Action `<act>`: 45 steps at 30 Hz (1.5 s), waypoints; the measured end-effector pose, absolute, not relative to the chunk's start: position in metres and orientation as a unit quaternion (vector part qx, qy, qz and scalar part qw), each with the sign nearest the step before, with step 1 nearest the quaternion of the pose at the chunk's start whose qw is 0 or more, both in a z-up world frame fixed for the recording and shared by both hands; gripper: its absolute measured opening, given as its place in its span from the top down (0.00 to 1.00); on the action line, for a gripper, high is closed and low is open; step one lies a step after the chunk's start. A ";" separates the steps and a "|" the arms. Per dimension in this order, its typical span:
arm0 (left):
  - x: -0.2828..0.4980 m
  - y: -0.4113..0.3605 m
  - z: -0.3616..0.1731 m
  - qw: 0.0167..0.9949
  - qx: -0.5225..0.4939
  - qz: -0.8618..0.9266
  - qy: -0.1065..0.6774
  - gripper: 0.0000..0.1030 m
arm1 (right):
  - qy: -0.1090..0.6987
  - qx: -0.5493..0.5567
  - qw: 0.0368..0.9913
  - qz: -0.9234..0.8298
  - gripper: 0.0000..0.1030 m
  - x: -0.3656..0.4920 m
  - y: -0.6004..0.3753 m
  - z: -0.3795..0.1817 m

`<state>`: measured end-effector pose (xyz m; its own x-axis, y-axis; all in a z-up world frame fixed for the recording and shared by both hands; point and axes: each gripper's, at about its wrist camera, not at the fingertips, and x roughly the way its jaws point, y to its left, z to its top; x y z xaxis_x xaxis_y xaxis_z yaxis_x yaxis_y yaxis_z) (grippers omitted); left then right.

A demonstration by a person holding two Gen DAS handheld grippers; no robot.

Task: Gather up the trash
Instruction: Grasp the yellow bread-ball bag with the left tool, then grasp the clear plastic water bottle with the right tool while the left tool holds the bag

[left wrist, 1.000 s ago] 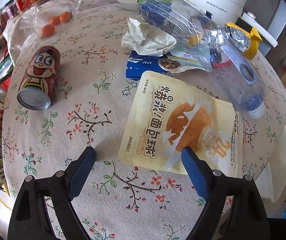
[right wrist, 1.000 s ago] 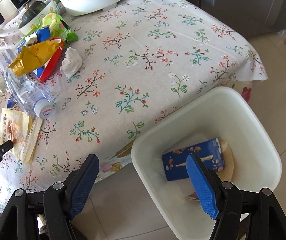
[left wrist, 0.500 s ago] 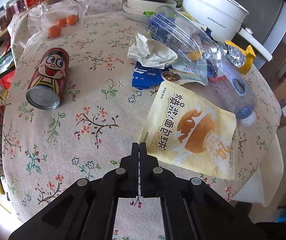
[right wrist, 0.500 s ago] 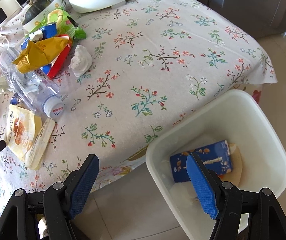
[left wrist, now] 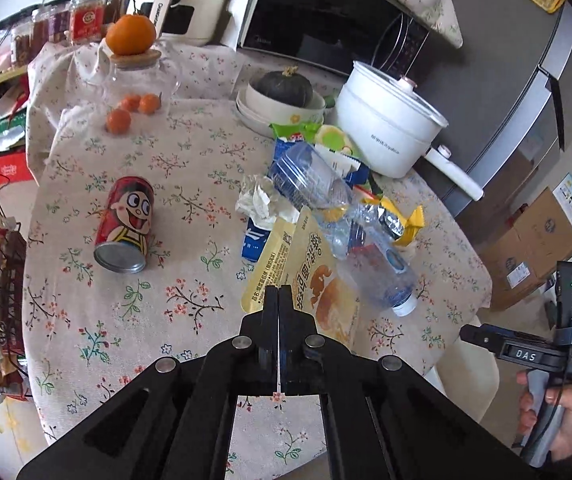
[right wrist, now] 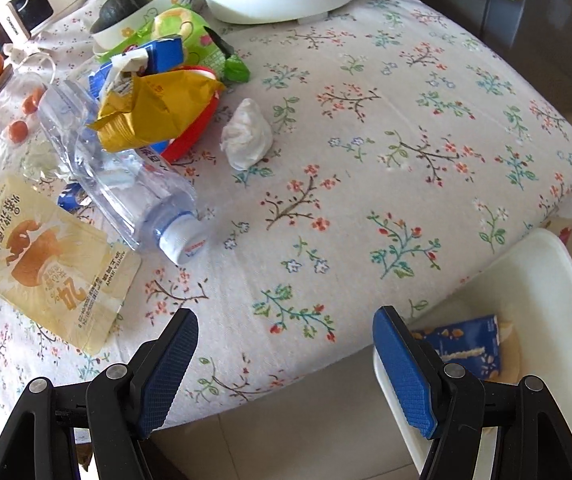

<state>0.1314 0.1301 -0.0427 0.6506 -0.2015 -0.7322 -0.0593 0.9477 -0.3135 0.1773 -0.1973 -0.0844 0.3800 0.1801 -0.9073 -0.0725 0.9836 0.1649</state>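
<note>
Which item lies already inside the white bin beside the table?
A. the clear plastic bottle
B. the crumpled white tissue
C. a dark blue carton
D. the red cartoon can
C: the right wrist view shows a dark blue carton lying at the bottom of the white bin, while the red cartoon can, the clear plastic bottle and the crumpled white tissue all lie on the table.
</note>
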 end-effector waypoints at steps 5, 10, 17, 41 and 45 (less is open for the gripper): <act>0.114 0.143 -0.014 0.909 -0.171 -0.049 0.378 1.00 | 0.540 0.031 0.835 0.104 0.25 0.196 -0.168 -0.084; 0.103 0.151 0.000 0.915 -0.177 -0.056 0.358 1.00 | 0.531 -0.010 0.835 0.142 0.25 0.217 -0.130 -0.092; 0.105 0.163 -0.002 0.911 -0.190 -0.048 0.362 1.00 | 0.534 -0.085 0.826 0.157 0.25 0.242 -0.093 -0.123; 0.091 0.140 0.031 0.923 -0.196 -0.093 0.317 1.00 | 0.428 -0.058 0.876 0.212 0.34 0.170 -0.139 -0.021; 0.092 0.117 0.035 0.921 -0.188 -0.121 0.319 1.00 | 0.424 -0.061 0.885 0.184 0.34 0.154 -0.177 -0.013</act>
<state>0.0921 0.1170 0.0349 0.7672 -0.3420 -0.5427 0.1025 0.9005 -0.4226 0.1538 -0.1769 -0.0128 0.5724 0.2738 -0.7729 -0.3769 0.9250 0.0485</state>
